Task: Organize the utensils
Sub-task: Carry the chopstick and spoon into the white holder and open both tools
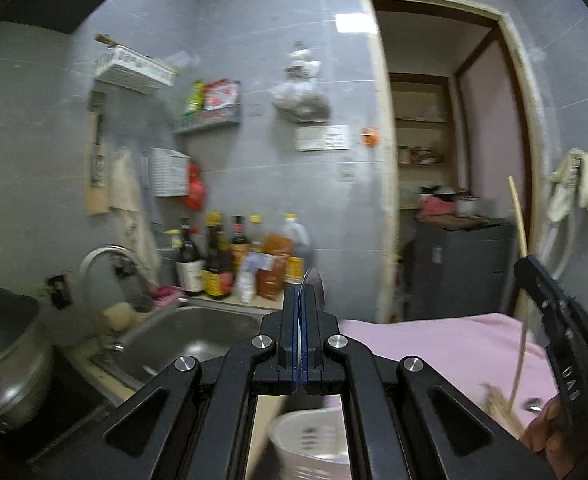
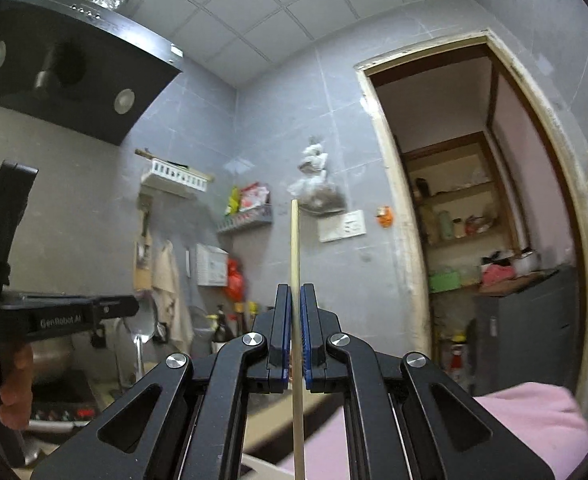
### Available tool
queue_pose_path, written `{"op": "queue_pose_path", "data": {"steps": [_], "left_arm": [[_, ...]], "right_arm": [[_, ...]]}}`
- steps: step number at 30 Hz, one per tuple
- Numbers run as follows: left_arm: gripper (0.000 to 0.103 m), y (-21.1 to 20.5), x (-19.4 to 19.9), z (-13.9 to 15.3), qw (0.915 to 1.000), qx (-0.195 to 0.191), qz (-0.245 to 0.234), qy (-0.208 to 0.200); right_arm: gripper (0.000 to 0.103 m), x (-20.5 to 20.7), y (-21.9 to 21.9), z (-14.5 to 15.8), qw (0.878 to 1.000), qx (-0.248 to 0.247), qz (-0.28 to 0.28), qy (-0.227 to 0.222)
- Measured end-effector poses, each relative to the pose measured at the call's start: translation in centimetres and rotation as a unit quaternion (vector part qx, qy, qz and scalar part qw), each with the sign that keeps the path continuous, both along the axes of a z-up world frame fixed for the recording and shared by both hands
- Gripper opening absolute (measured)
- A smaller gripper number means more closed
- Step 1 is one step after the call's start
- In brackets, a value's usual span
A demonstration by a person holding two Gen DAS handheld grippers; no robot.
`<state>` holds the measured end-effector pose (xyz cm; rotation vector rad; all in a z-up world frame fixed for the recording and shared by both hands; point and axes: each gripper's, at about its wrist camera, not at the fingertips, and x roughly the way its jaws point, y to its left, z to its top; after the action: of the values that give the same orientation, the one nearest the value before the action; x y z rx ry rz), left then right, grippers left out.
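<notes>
Small kitchen, grey tiled walls, open doorway (image 1: 454, 152) to a shelved pantry. Pink cloth (image 1: 434, 344) covering the work surface; steel sink (image 1: 190, 336) just beside it, sauce bottles (image 1: 230, 264) lined up against the wall behind. Left gripper (image 1: 301, 320) pressed together on a metal spoon (image 1: 313, 284), bowl end upright above the fingertips, white cup (image 1: 314, 440) below. Right gripper (image 2: 296, 332) pinching a wooden chopstick (image 2: 295, 248), held vertical. Black range hood (image 2: 66, 68) upper left.

"GenRobot.AI" on left tool (image 2: 60, 322)
</notes>
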<state>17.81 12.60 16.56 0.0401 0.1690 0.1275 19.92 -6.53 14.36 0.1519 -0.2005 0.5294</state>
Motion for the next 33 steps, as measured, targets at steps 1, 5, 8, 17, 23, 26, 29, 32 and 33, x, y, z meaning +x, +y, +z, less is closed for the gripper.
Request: {"op": "queue_pose_path", "data": {"steps": [1,5,8,17,23,26,29,32,33], "left_arm": [[0.0,0.5,0.2,-0.3,0.9999,0.005,0.013,-0.002],[0.0,1.9,2.3,-2.2,0.9989,0.015,0.045,0.007],[0.0,2.2,3.5,-4.0,0.9982,0.015,0.056,0.019],[0.0,1.2,5.6,-7.5,0.9973,0.011,0.054,0.048],[0.0,1.0,5.8,-8.8,0.9973,0.004,0.042,0.06],[0.0,1.3,5.8,-9.4,0.9969,-0.016,0.023,0.074],[0.0,1.4,5.8,-9.6,0.9955,-0.033,0.002,0.089],[0.002,1.8,5.6,-9.7,0.9925,-0.066,-0.03,0.099],[0.004,1.8,5.5,-9.6,0.9915,-0.074,-0.037,0.1]], "right_arm": [[0.003,0.3,0.4,0.1,1.0,0.006,0.009,0.002],[0.003,2.9,1.8,-0.2,0.999,0.019,0.035,0.038],[0.003,4.4,2.4,-1.2,0.997,0.017,0.035,0.064],[0.003,5.2,3.9,-4.8,0.996,-0.019,-0.005,0.082],[0.003,4.8,4.5,-6.3,0.994,-0.051,-0.014,0.096],[0.003,4.8,4.1,-6.6,0.992,-0.054,-0.009,0.113],[0.003,4.6,3.9,-6.9,0.99,-0.063,-0.002,0.124],[0.004,4.3,3.5,-7.1,0.989,-0.065,0.005,0.136],[0.005,4.2,3.2,-7.0,0.988,-0.065,0.006,0.141]]}}
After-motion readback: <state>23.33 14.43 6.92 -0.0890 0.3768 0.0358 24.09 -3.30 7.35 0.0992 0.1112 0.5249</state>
